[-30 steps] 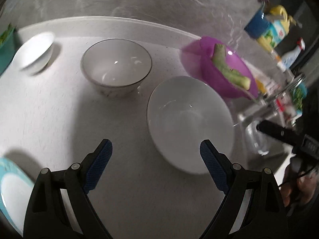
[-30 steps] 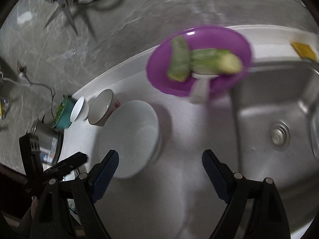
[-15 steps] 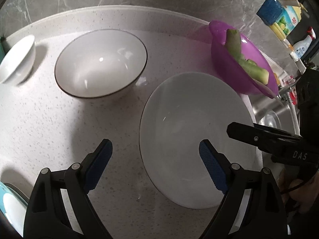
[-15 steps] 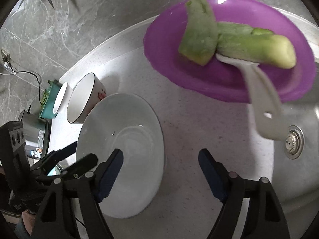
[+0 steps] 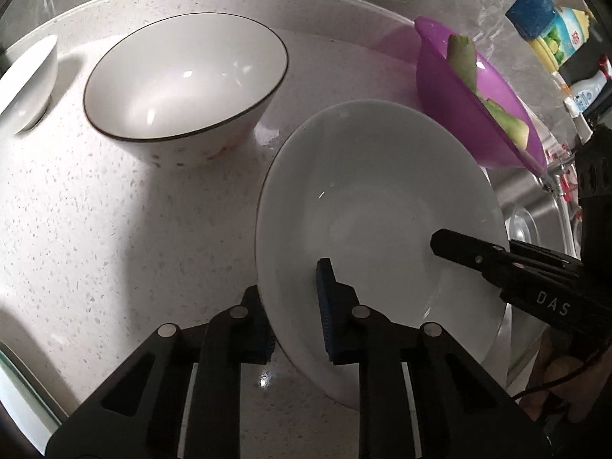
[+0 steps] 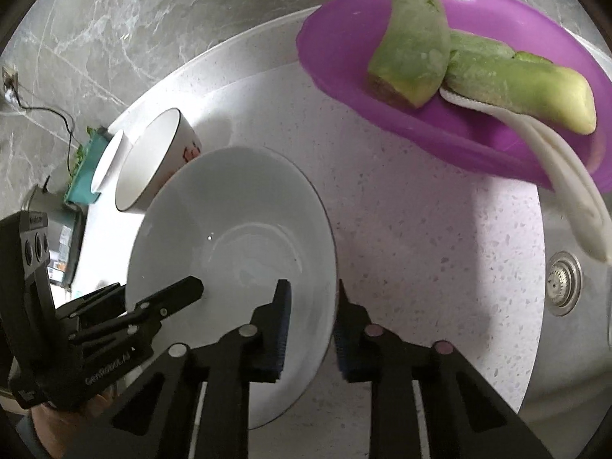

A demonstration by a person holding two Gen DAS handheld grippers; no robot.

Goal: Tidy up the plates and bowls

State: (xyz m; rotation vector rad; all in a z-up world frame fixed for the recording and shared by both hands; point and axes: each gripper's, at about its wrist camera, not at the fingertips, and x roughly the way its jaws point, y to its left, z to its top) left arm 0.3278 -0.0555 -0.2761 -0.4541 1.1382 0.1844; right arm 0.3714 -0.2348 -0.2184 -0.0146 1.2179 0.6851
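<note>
A wide white plate [image 5: 382, 199] lies on the speckled counter; it also shows in the right wrist view [image 6: 229, 229]. My left gripper [image 5: 294, 306] is shut on its near left rim, one finger inside and one outside. My right gripper [image 6: 310, 317] is shut on the opposite rim in the same way. A black-rimmed white bowl [image 5: 183, 80] stands behind the plate, and it shows in the right wrist view [image 6: 153, 164]. A small white bowl [image 5: 26, 80] sits at the far left.
A purple dish [image 6: 478, 76] holding green vegetable pieces and a white spoon [image 6: 566, 176] sits beside the plate, by the sink [image 6: 562, 283]. A teal container [image 6: 84, 168] and bottles [image 5: 554, 26] stand along the grey marble wall.
Both grippers have moved in onto the white plate and closed on its opposite rims; earlier both were open and farther from it.
</note>
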